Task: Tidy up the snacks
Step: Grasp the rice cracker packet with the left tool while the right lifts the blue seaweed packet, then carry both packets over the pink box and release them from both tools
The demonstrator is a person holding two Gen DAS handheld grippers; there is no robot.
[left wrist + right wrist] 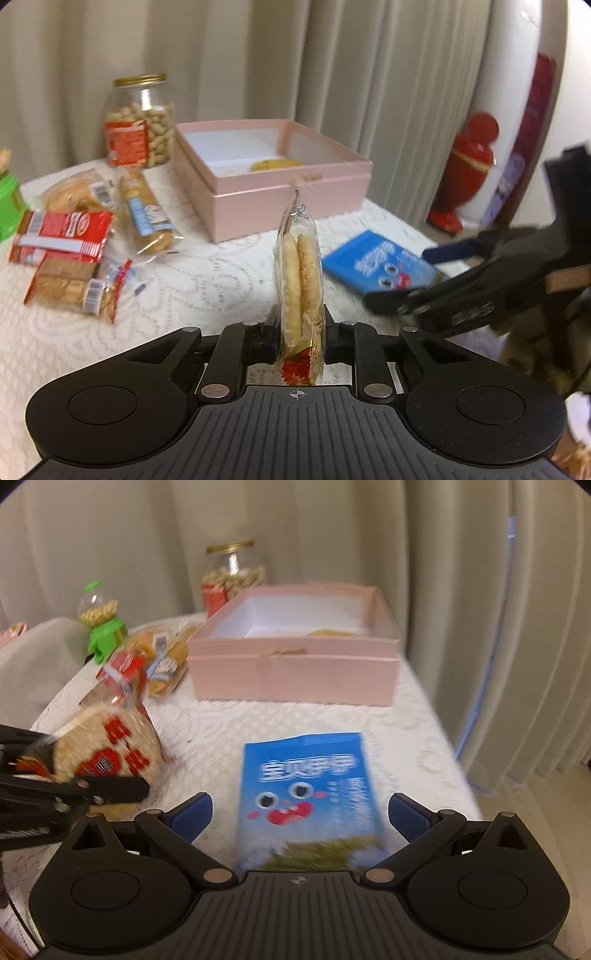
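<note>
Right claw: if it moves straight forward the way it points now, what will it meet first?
Probably the flat blue snack packet, lying on the white lace tablecloth between the open right claw fingers. Beyond it stands the pink cardboard box; depth is unclear.

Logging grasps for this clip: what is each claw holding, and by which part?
The left claw pinches the rice cracker packet near its bottom end. The right claw is open, straddling the blue packet, holding nothing.

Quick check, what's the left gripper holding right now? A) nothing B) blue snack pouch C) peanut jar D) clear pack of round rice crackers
D: the left gripper is shut on the cracker pack, held upright on edge, while the blue pouch lies flat between the open right gripper's fingers.
</note>
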